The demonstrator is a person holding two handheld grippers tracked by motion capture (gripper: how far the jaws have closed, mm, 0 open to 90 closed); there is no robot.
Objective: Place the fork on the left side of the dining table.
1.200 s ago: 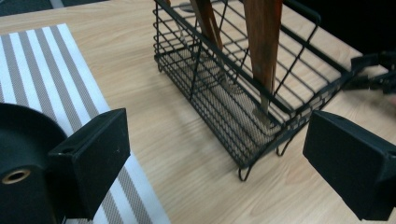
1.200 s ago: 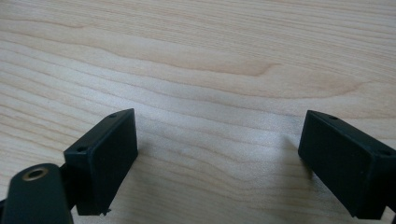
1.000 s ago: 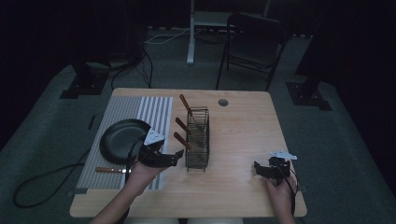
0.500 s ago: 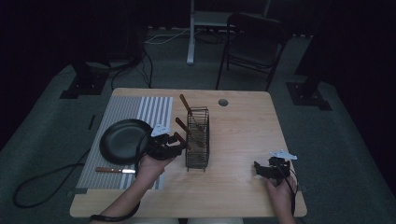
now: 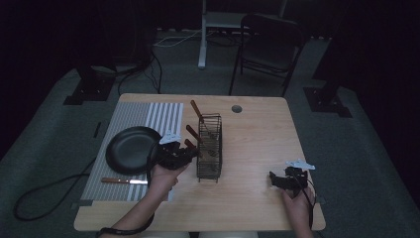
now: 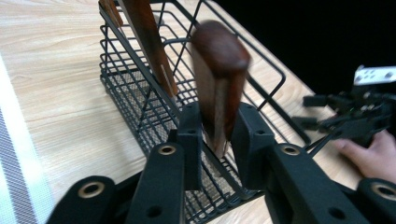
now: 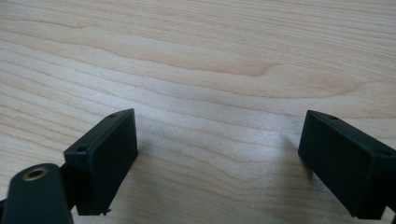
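Looks like a dim recording studio or lab, not a home kitchen. Pale wood-grain rectangular table [image 5: 257,148] set alone on grey carpeted floor [image 5: 356,144], ringed by black curtained dark. Black flat stand feet [image 5: 84,94] and [image 5: 327,96] off the table's far corners, black cables [image 5: 44,191] trailing across the carpet off its left edge, a white post [image 5: 202,34] and a black folding metal chair [image 5: 270,44] beyond the far edge. Kitchen props staged: grey-and-white striped mat [image 5: 143,116] along the left edge, round black frying pan [image 5: 131,148] on it.
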